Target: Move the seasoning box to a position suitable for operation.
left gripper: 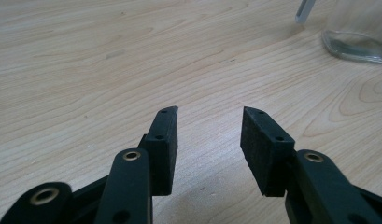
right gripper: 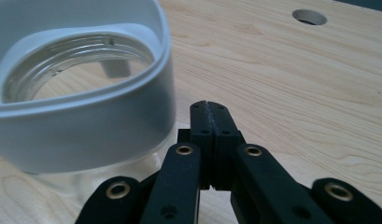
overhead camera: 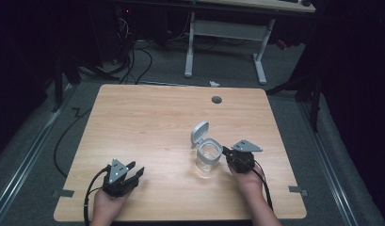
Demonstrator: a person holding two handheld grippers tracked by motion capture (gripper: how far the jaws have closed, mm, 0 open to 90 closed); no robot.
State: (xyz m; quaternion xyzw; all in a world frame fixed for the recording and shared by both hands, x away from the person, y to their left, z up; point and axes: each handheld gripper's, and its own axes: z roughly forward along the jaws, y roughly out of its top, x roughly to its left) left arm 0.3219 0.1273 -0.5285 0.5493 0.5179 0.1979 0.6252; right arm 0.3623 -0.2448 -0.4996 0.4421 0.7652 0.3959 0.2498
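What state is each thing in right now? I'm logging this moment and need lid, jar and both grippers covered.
Glass jar: upright on the table, looks empty.
Flip lid: open, tipped back from the grey collar.
Left gripper: jaws open, nothing between them, low over the table.
Right gripper: jaws shut on nothing, right beside the jar's collar.

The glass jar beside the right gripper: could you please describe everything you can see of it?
The glass jar is clear, looks empty, and stands upright on the wooden table, right of centre. A pale grey collar rings its mouth, and a hinged flip lid of the same colour stands open behind. The right gripper, jaws shut on nothing, sits close beside the collar; whether it touches is unclear.
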